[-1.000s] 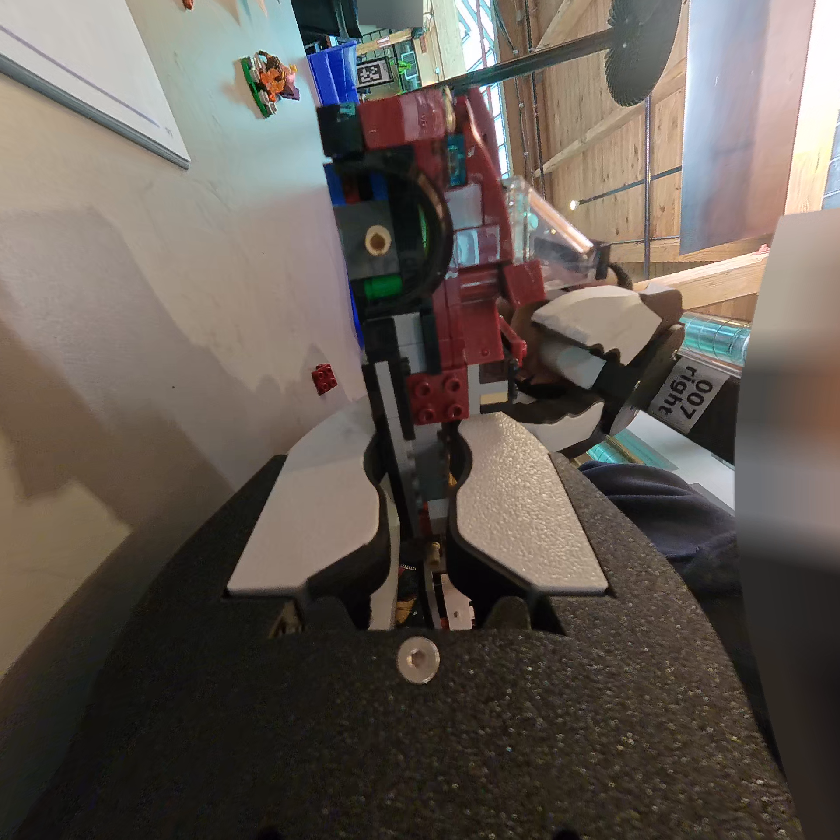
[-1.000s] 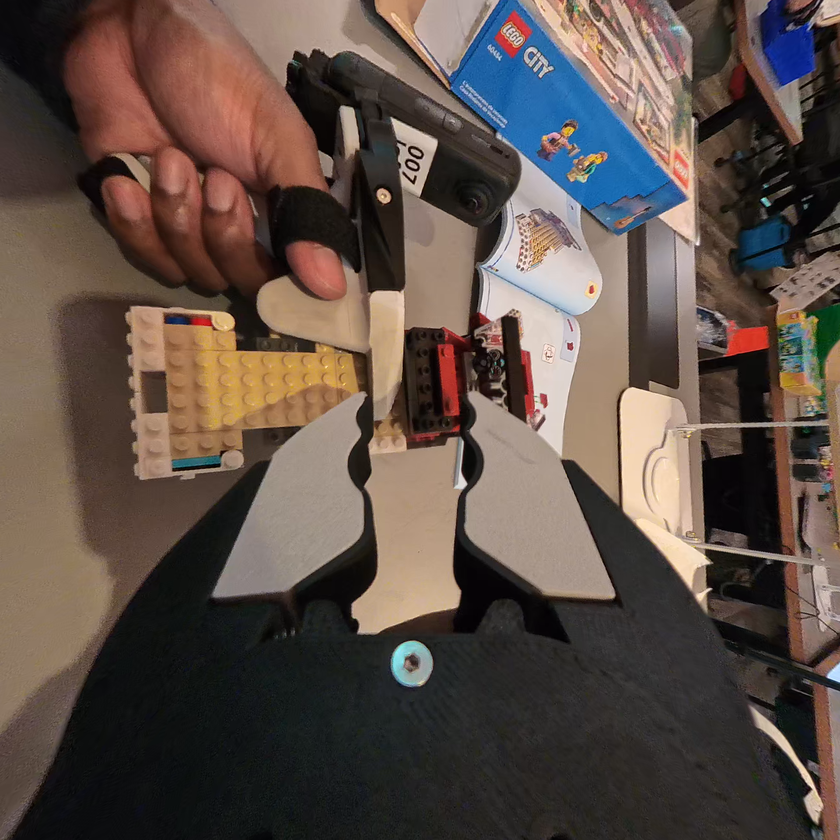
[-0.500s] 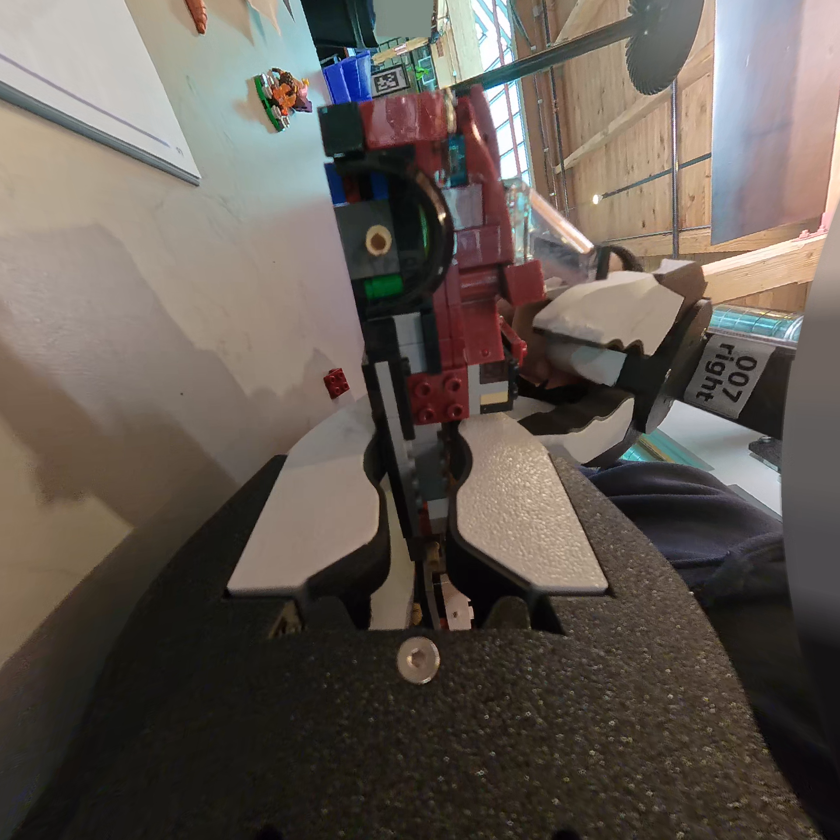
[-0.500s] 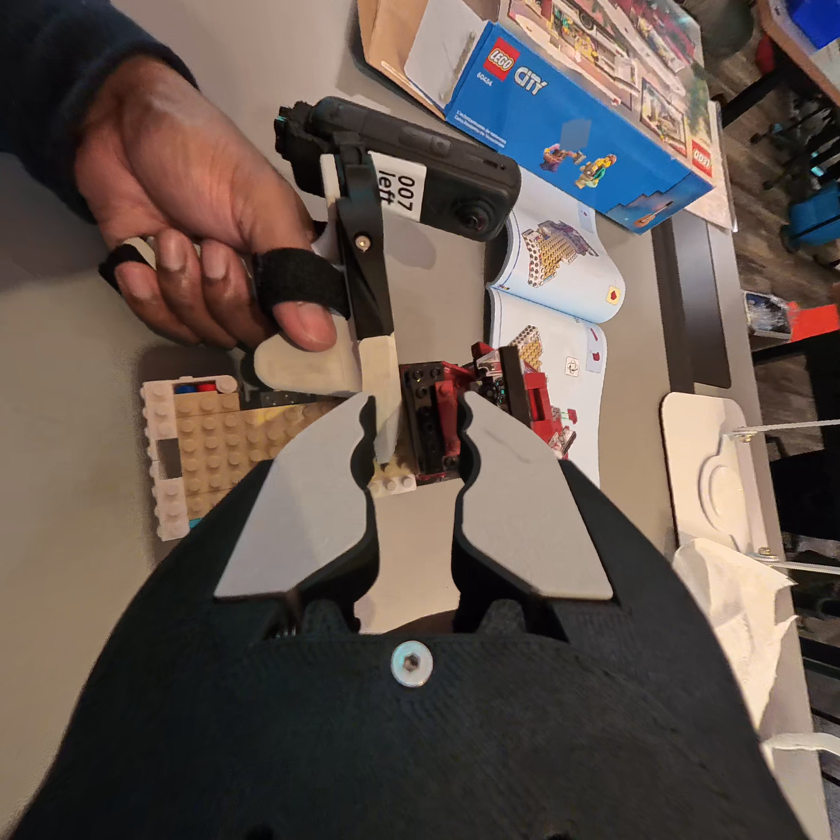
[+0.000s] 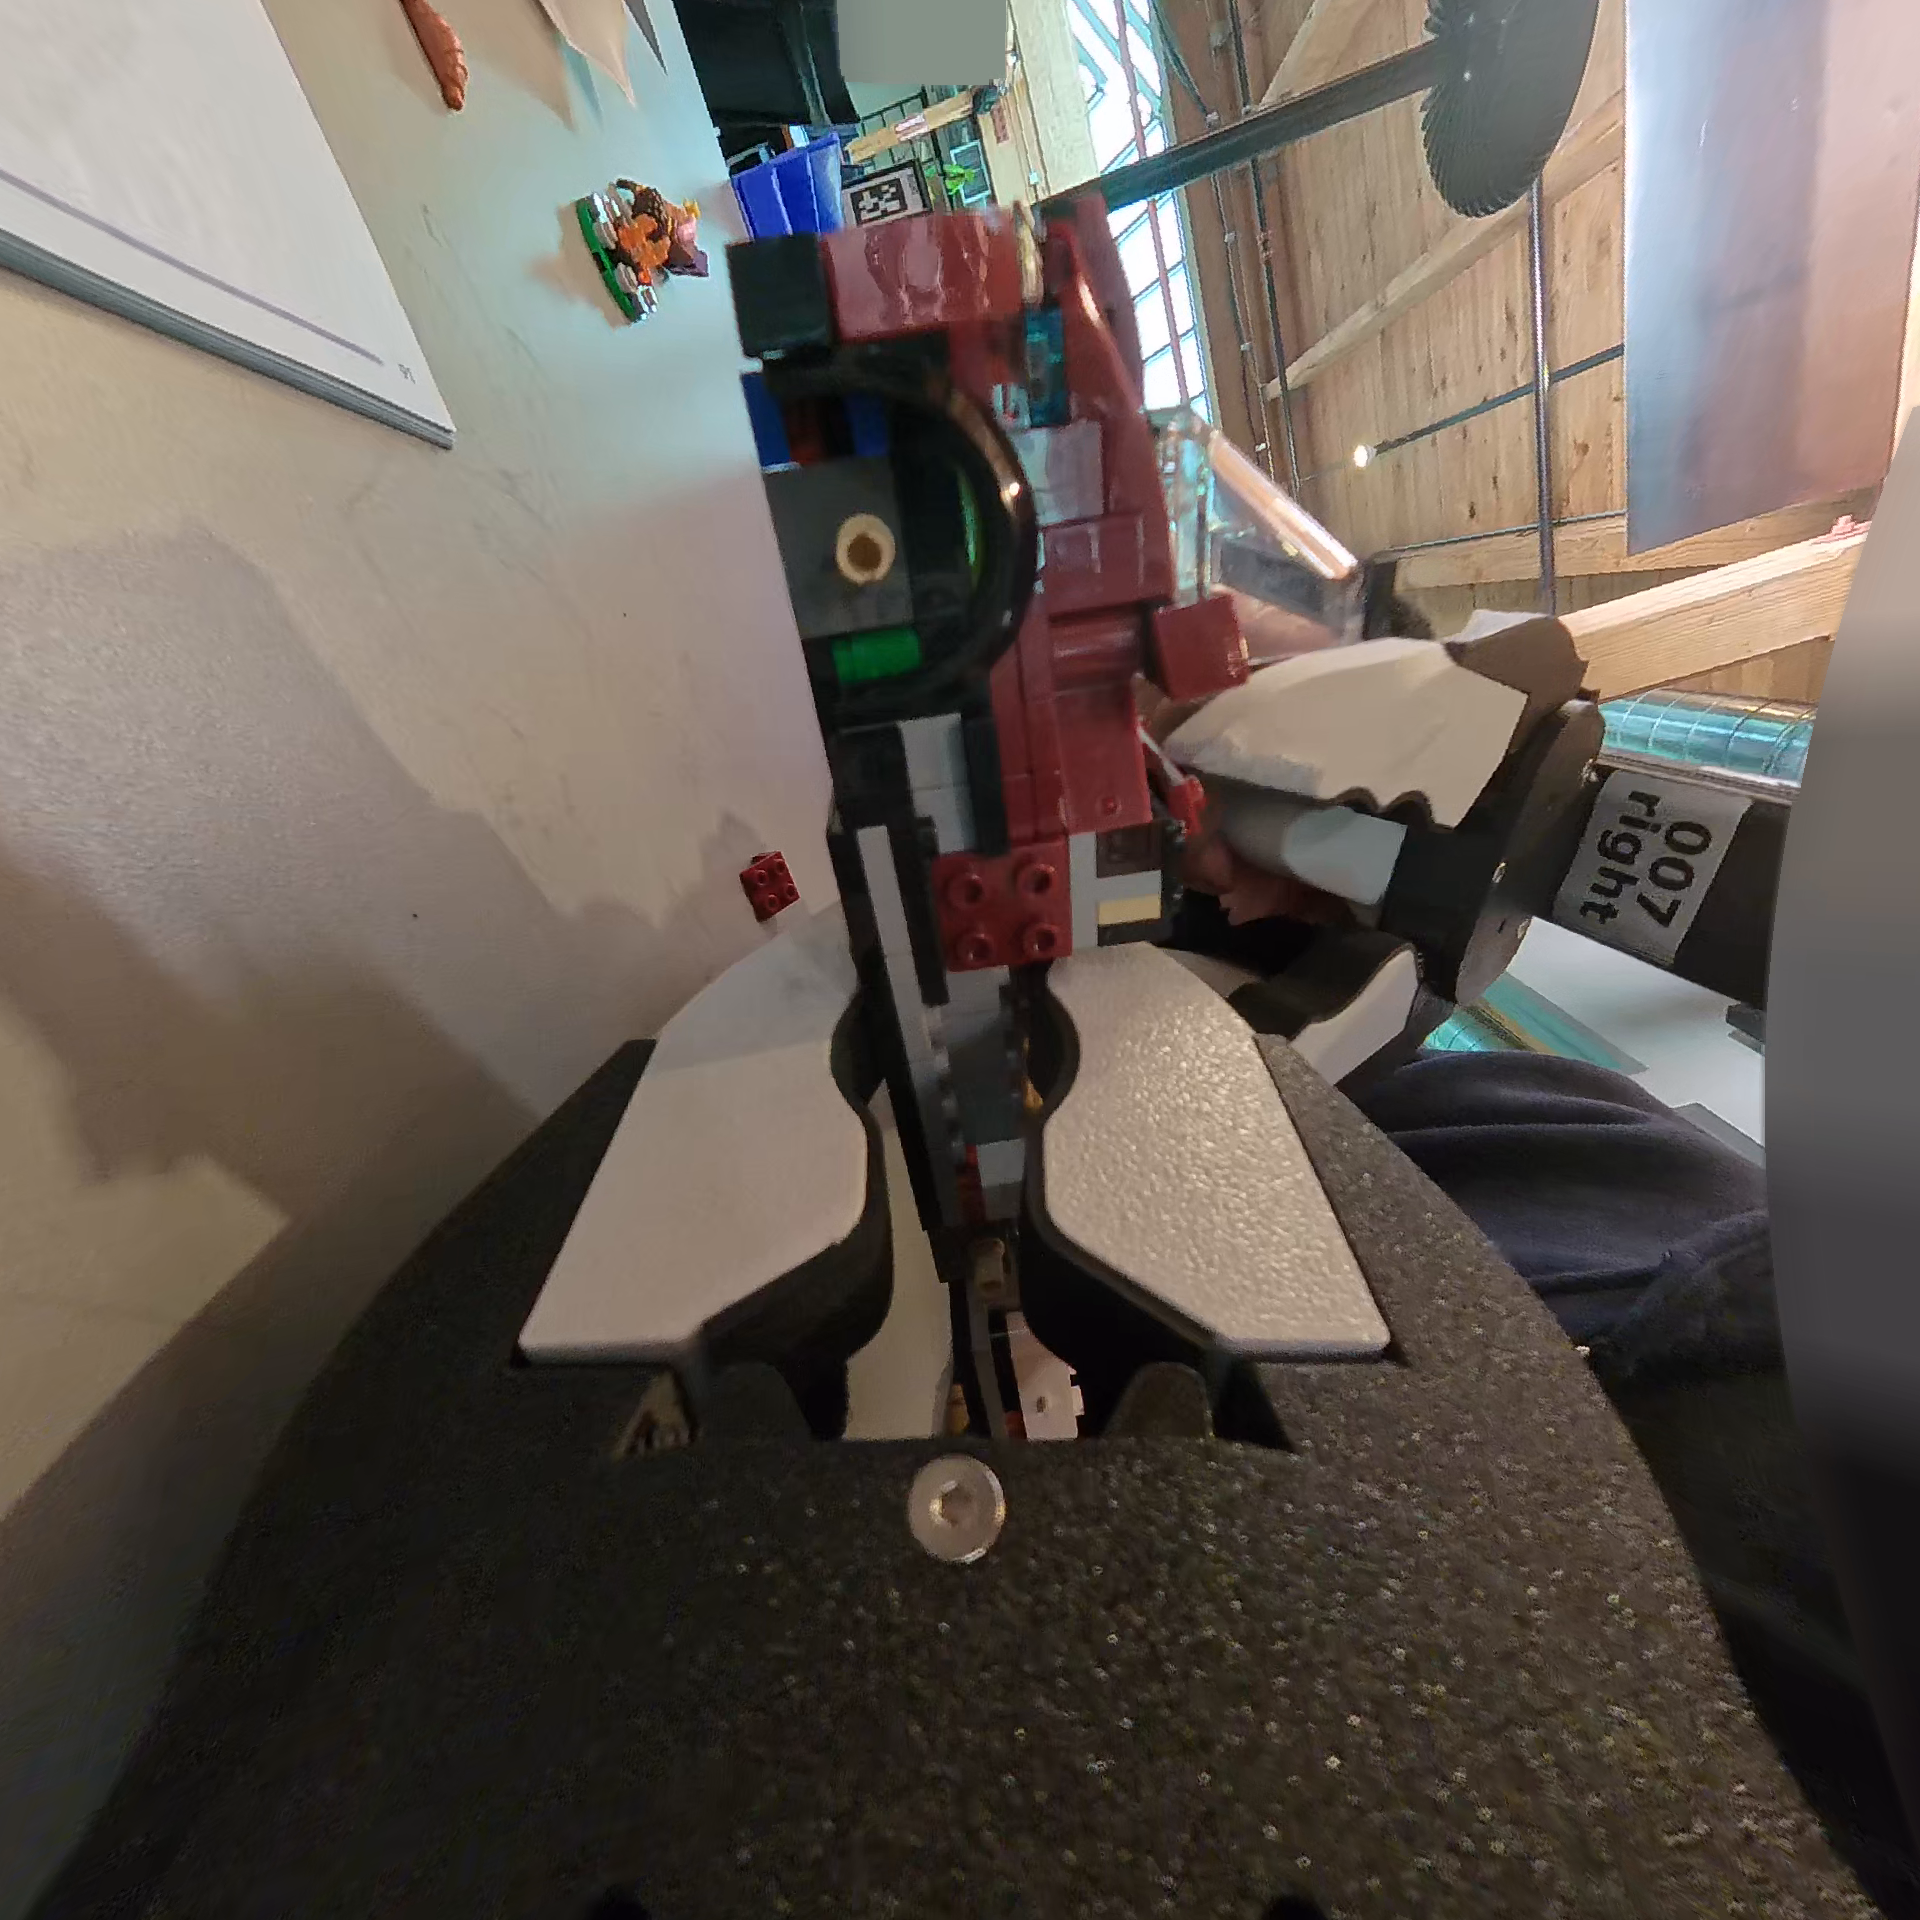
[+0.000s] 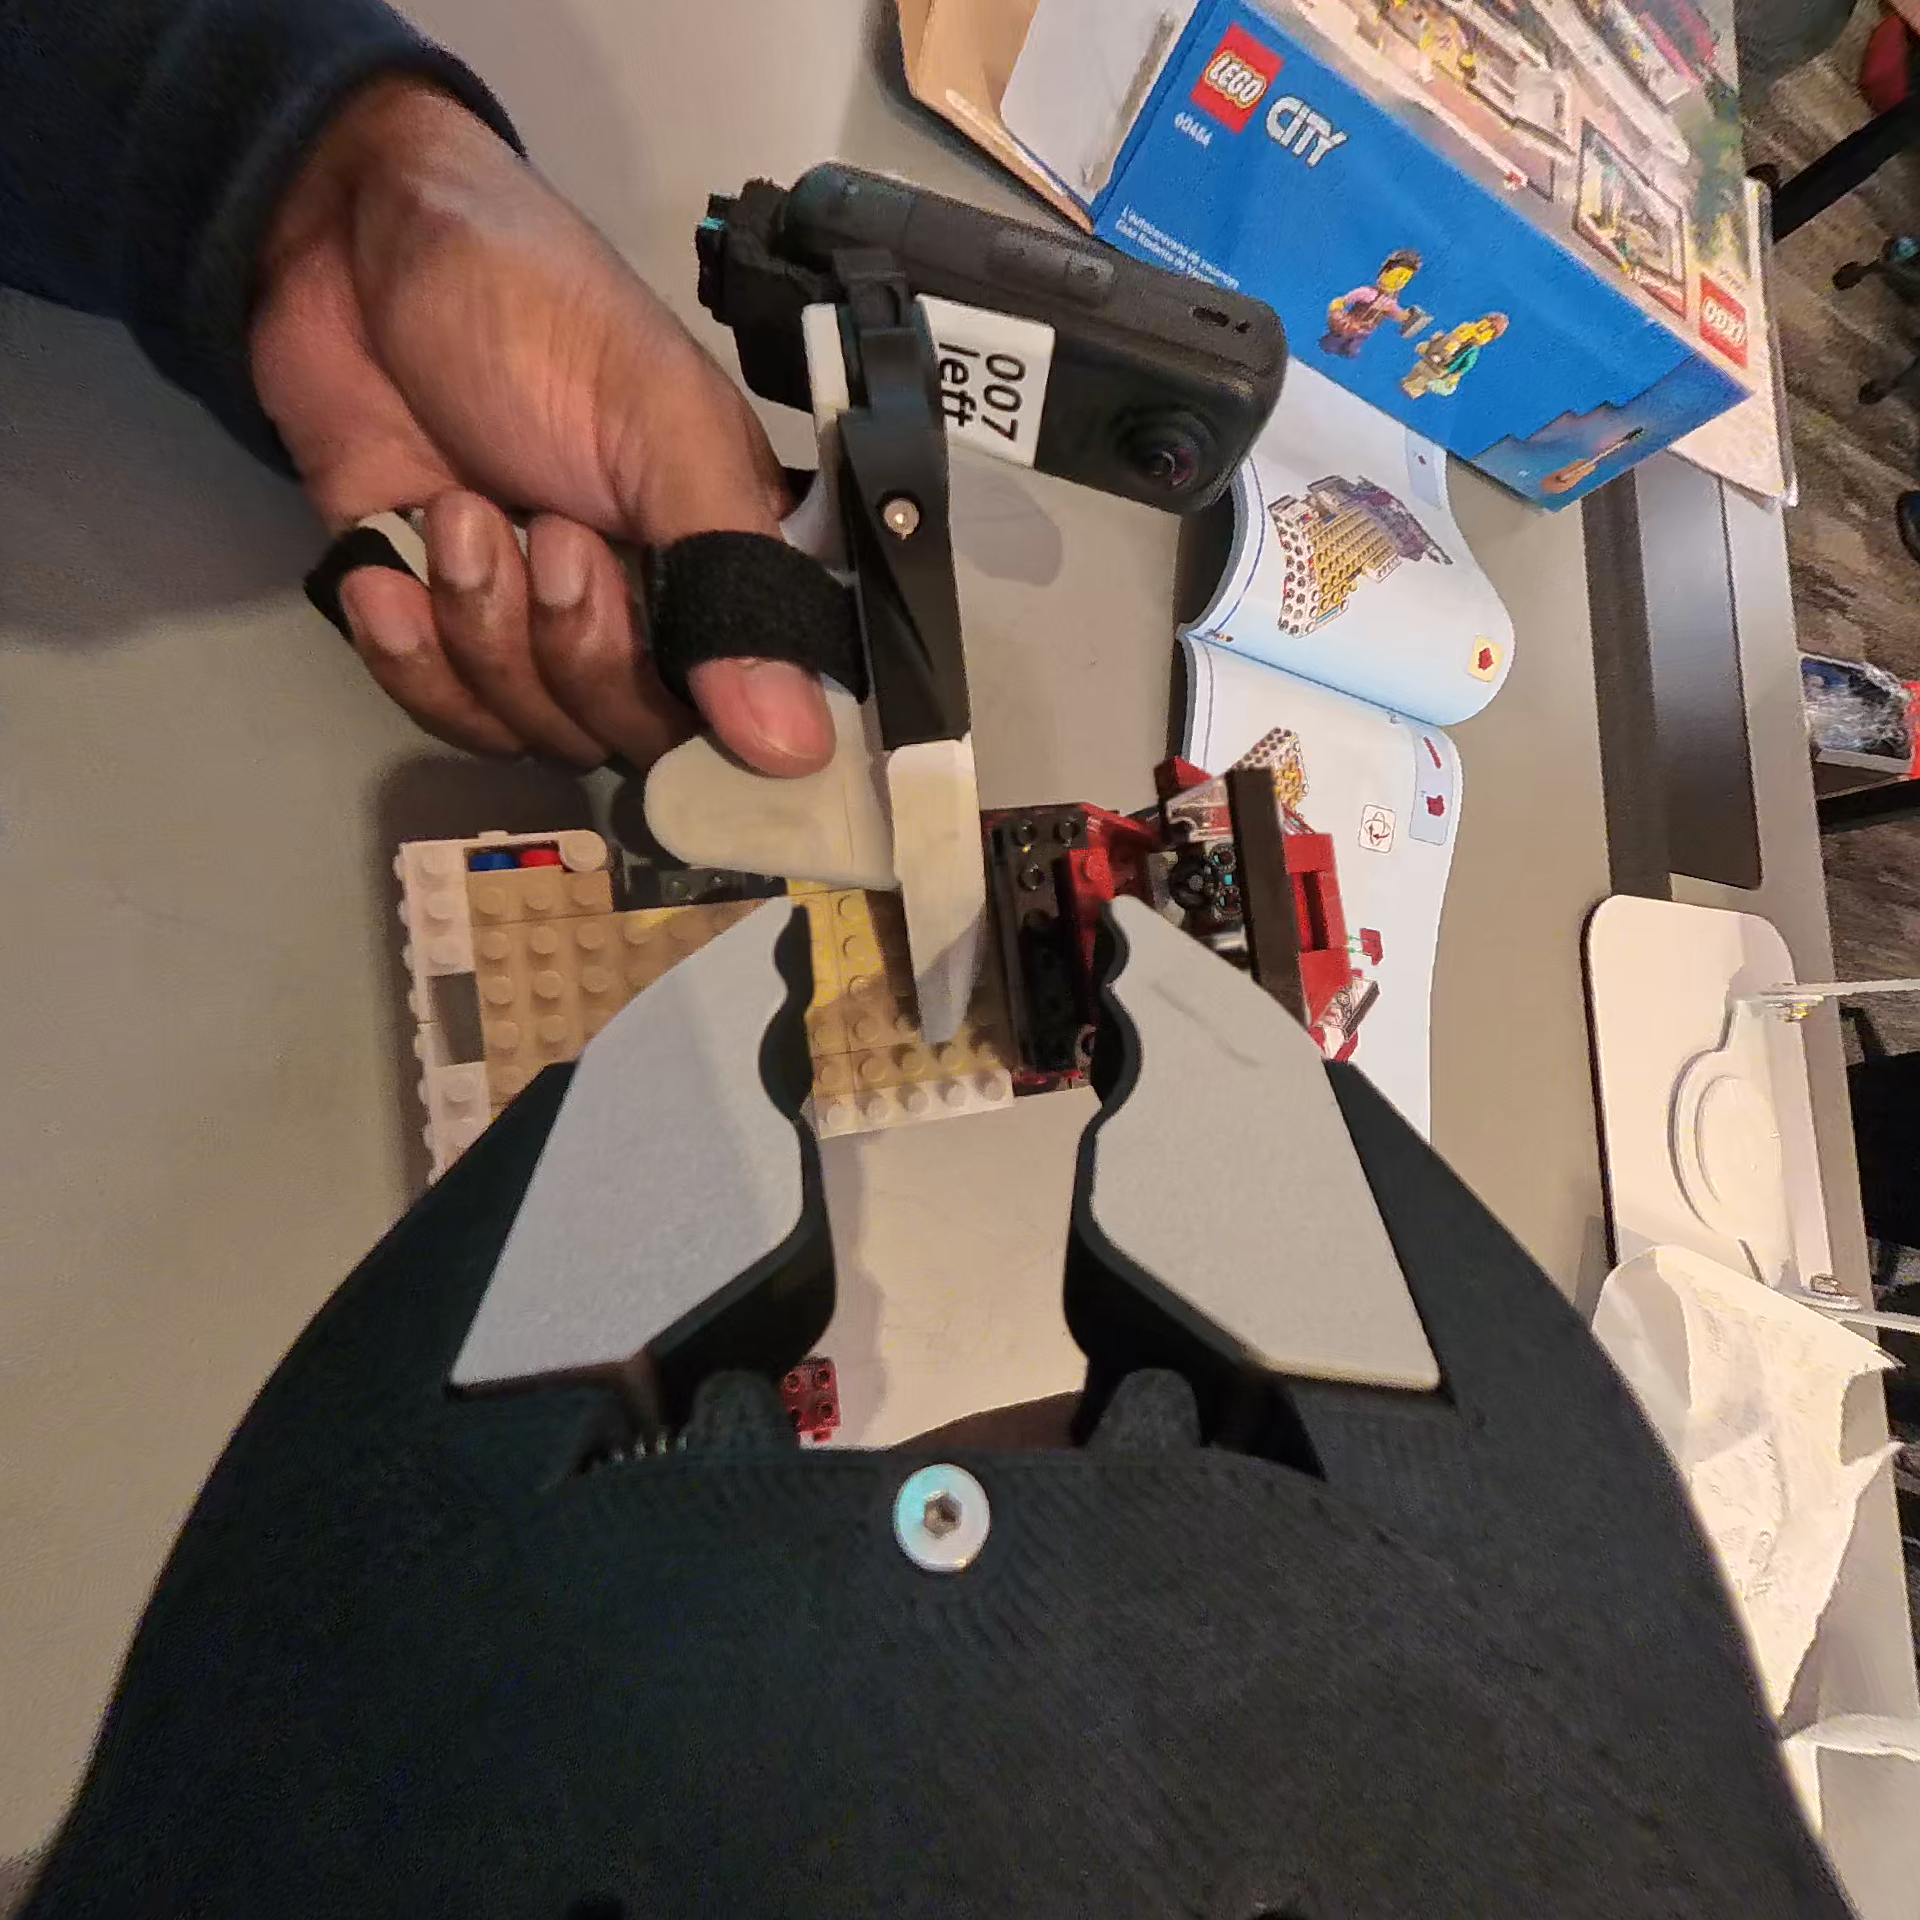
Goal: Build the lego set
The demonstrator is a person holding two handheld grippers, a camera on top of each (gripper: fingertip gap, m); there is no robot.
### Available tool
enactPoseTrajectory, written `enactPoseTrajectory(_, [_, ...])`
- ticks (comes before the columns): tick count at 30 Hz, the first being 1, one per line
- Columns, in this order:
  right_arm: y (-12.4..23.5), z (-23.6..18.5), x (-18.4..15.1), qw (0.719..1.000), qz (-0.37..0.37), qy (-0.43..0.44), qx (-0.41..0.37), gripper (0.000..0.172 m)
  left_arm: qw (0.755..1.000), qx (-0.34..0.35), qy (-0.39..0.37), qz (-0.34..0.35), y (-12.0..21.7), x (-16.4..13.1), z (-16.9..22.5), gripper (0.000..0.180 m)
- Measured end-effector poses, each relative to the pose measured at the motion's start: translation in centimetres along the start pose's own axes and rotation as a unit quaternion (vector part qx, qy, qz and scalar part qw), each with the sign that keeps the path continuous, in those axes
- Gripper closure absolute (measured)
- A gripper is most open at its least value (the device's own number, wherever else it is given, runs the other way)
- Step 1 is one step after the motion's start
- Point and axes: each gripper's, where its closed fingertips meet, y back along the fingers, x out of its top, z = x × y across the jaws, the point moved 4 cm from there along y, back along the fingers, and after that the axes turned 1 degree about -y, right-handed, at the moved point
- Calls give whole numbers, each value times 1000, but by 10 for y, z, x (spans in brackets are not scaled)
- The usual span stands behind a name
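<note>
My left gripper (image 5: pixel 951 1003) is shut on a dark red and black brick model (image 5: pixel 1039 623) and holds it up off the grey table (image 5: pixel 312 727). In the right wrist view the left gripper (image 6: pixel 935 883) grips that model (image 6: pixel 1044 935) over a tan brick baseplate (image 6: pixel 540 966), with a hand (image 6: pixel 468 416) on it. My right gripper (image 6: pixel 951 935) is open. Its fingers (image 6: pixel 1195 1091) stand either side of the model's black end and the left finger and do not press on them. It also shows in the left wrist view (image 5: pixel 1330 769), beside the model.
A small dark red brick (image 6: pixel 810 1397) lies on the table under my right gripper and also shows in the left wrist view (image 5: pixel 770 886). An open instruction booklet (image 6: pixel 1340 623), a blue box (image 6: pixel 1403 208), a white tray (image 6: pixel 1694 1091) and crumpled paper (image 6: pixel 1745 1455) lie to the right.
My right gripper's fingers have spread wider apart around the model's end. The left gripper still holds the model, barely moved.
</note>
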Motion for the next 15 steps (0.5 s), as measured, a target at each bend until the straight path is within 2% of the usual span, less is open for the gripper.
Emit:
enactPoseTrajectory(12, [-1,-4,-1,1000,-3,12,-19,117,1000,4,-4,0,0,0,0,157])
enactPoseTrajectory(15, [-1,-7,-1,1000,-3,15,-13,122,1000,4,0,6,1,2,-1,157])
